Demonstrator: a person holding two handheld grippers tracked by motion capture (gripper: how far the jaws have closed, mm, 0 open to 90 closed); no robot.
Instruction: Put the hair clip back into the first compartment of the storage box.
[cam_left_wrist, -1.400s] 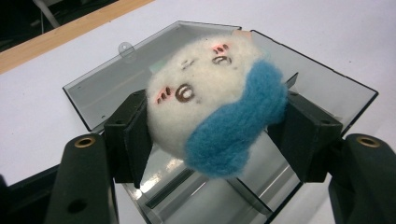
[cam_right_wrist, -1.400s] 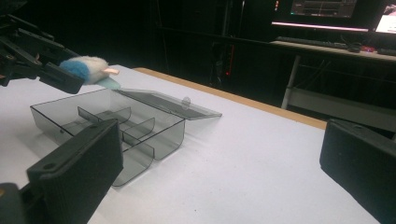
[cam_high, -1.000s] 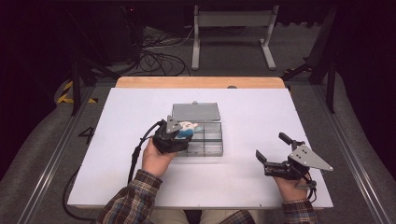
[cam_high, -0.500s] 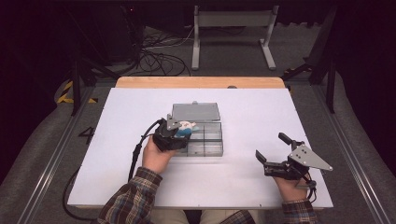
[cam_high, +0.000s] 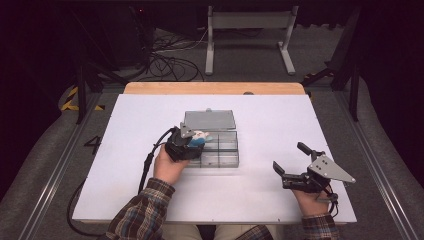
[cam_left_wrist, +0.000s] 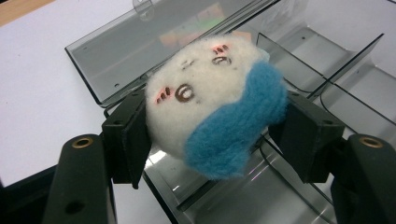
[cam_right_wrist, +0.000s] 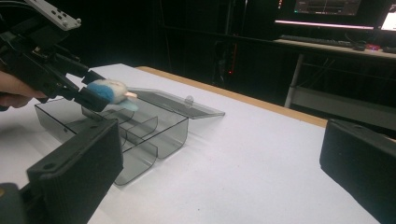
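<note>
Toy: a small felt ball (cam_left_wrist: 212, 105), white with a blue patch and a stitched face, is pinched between the jaws of the left gripper (cam_left_wrist: 215, 135). It sits above the near left part of the box (cam_high: 220, 155), clear of the floor of the box in the right gripper view (cam_right_wrist: 109, 91).
Left gripper: in the high view (cam_high: 192, 142) it is held in the person's left hand (cam_high: 167, 167) at the left edge of the box, pointing over it. Its two black pads press the toy from either side; the white part meets one pad, the blue patch the other.
Right gripper: in the high view (cam_high: 285, 162) it rests at the near right of the desk (cam_high: 130, 115), well apart from the box. Its jaws are spread wide with nothing between them.
Box: clear grey plastic with dividers forming several compartments. Its lid (cam_high: 210, 120) lies swung back flat on the desk on the far side.
Desk: white top with a wooden strip along the far edge.
Sleeve: plaid, on the left forearm (cam_high: 145, 210).
</note>
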